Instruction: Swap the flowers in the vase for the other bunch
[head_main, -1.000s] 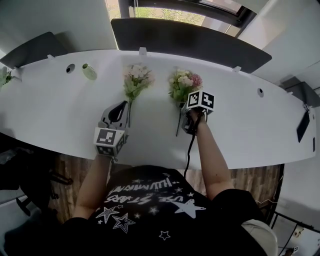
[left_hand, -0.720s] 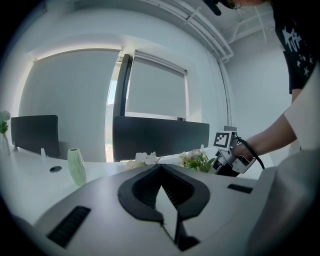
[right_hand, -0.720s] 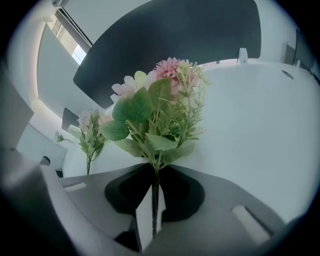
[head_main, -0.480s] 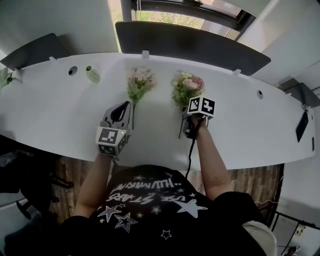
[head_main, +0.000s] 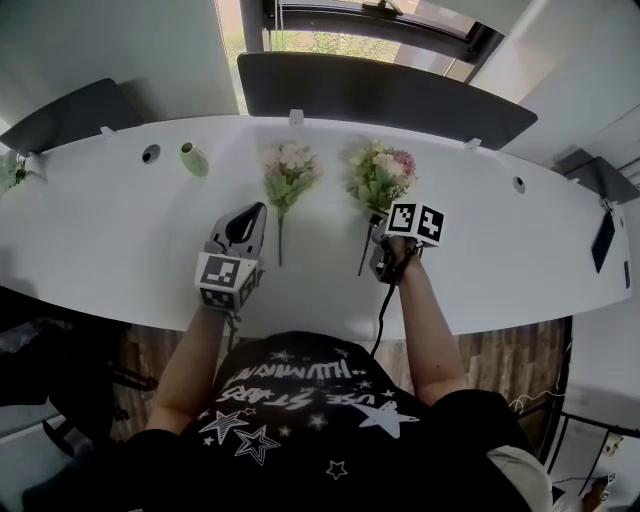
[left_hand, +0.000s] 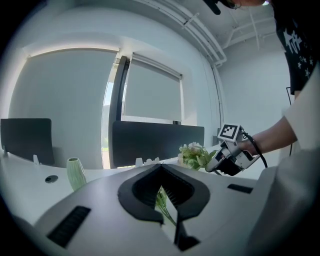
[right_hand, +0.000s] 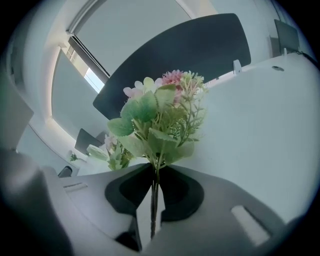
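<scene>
Nearest to me, my left gripper (head_main: 249, 213) sits over the white counter (head_main: 110, 220) with its jaws pressed fully together and nothing held. In the left gripper view a bit of green stem shows just beyond the tips, not between them. It belongs to the pale bunch (head_main: 291, 172), which lies flat on the counter just to the right of this gripper, with its stem toward me and its blooms pointing away.

To the right, my right gripper (head_main: 376, 240) has just been closing its jaws, and they now pinch the thin stems of the pink-and-white bunch (head_main: 384, 175). In the right gripper view the stems run straight up through the narrow gap, and the leaves and blooms spread out above. The two bunches are near each other, side by side but apart.

Farther out and well to the left, the small green vase (head_main: 193, 158) stands upright near the counter's far edge. Behind the counter is a dark screen (head_main: 380, 85).
</scene>
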